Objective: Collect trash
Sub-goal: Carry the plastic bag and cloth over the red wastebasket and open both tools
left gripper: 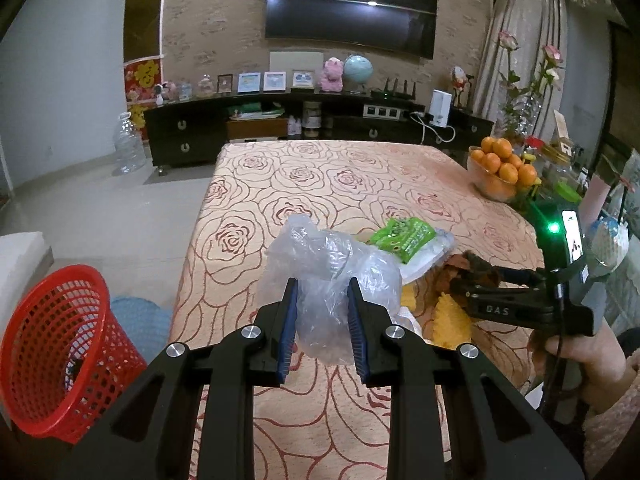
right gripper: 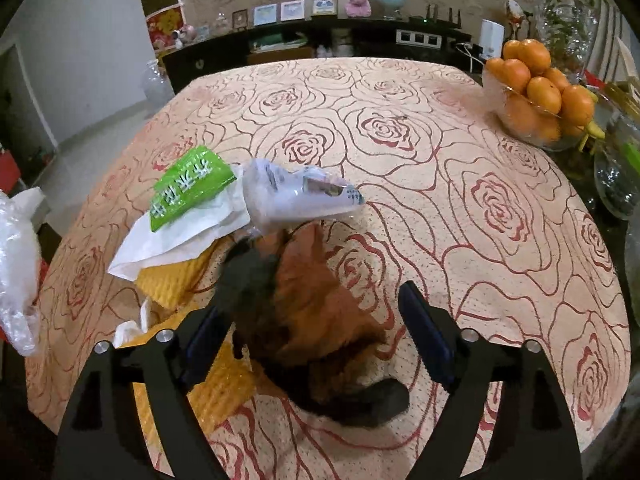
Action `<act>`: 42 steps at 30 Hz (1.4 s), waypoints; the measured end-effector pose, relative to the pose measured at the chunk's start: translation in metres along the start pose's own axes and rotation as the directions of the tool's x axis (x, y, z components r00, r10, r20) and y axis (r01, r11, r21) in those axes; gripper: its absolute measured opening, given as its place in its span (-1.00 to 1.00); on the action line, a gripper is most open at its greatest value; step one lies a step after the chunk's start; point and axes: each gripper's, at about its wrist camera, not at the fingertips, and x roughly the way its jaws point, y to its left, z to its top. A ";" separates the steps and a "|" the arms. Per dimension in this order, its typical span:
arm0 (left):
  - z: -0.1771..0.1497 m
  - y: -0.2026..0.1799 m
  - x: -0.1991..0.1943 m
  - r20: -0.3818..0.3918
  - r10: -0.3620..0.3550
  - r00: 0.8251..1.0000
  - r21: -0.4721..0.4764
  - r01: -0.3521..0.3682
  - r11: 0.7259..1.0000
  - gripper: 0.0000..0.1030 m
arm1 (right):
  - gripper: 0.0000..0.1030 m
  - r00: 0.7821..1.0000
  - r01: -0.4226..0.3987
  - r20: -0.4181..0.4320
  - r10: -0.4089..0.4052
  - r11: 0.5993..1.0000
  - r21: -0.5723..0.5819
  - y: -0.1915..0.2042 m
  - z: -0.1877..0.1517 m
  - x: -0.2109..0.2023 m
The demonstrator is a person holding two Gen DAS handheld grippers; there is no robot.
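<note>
My left gripper [left gripper: 322, 292] is shut on a crumpled clear plastic bag [left gripper: 328, 272] and holds it above the table's left part; the bag also shows at the left edge of the right wrist view [right gripper: 16, 256]. My right gripper [right gripper: 316, 304] is open, its jaws on either side of a brown and dark crumpled piece [right gripper: 308, 312] lying on the table; it shows from the side in the left wrist view [left gripper: 476, 280]. A green wrapper [right gripper: 188, 188], white tissue [right gripper: 180, 240], a clear printed wrapper [right gripper: 296, 196] and yellow bubble padding [right gripper: 216, 384] lie beside it.
A red mesh basket [left gripper: 52, 352] stands on the floor left of the table [left gripper: 320, 176] with its rose-patterned cloth. A glass bowl of oranges [right gripper: 536, 92] and glass jars [right gripper: 616, 176] stand at the table's right side. A dark cabinet [left gripper: 192, 136] is behind.
</note>
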 end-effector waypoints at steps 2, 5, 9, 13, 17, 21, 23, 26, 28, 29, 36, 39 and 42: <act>0.000 0.005 -0.001 0.003 0.007 1.000 -0.008 -0.007 1.000 -0.56 | 0.20 0.999 -0.025 -0.021 0.025 1.000 0.006 0.000 0.001 0.003; 0.000 0.010 -0.002 0.007 0.015 1.000 -0.023 -0.015 1.000 -0.56 | 0.04 1.000 -0.019 -0.008 0.019 1.000 0.001 0.002 0.002 -0.003; 0.002 0.016 -0.007 0.020 0.027 0.999 -0.037 -0.027 0.999 -0.56 | 0.01 0.999 -0.020 0.035 0.019 1.000 0.021 0.001 0.003 -0.018; 0.005 0.019 -0.014 0.040 0.041 0.998 -0.043 -0.039 0.998 -0.56 | 0.01 0.994 -0.019 0.110 0.018 1.000 0.004 0.006 0.006 -0.042; 0.008 0.020 -0.019 0.054 0.058 0.997 -0.045 -0.055 0.997 -0.56 | 0.01 0.984 -0.050 0.170 0.051 0.999 -0.015 0.016 0.008 -0.064; 0.009 0.027 -0.029 0.069 0.090 0.994 -0.044 -0.087 0.995 -0.56 | 0.01 0.976 -0.078 0.203 0.084 0.996 -0.037 0.029 0.012 -0.077; 0.008 0.034 -0.036 0.077 0.112 0.991 -0.049 -0.108 0.993 -0.56 | 0.01 0.970 -0.097 0.218 0.107 0.994 -0.054 0.037 0.014 -0.083; 0.010 0.045 -0.047 0.086 0.144 0.986 -0.069 -0.138 0.988 -0.56 | 0.01 0.963 -0.123 0.230 0.138 0.989 -0.080 0.050 0.016 -0.090; 0.011 0.055 -0.056 0.091 0.173 0.981 -0.086 -0.165 0.982 -0.56 | 0.01 0.958 -0.143 0.236 0.163 0.985 -0.101 0.060 0.017 -0.094; 0.011 0.058 -0.058 0.092 0.187 0.978 -0.089 -0.179 0.980 -0.56 | 0.01 0.955 -0.156 0.237 0.179 0.981 -0.111 0.065 0.018 -0.096; 0.008 0.097 -0.087 0.093 0.340 0.936 -0.124 -0.328 0.937 -0.56 | 0.01 0.933 -0.246 0.224 0.282 0.953 -0.177 0.101 0.021 -0.103; 0.005 0.122 -0.097 0.090 0.402 0.911 -0.173 -0.383 0.907 -0.56 | 0.01 0.925 -0.284 0.202 0.321 0.939 -0.194 0.118 0.023 -0.101; 0.001 0.143 -0.103 0.076 0.459 0.885 -0.222 -0.433 0.874 -0.56 | 0.01 0.916 -0.323 0.175 0.361 0.922 -0.213 0.136 0.026 -0.099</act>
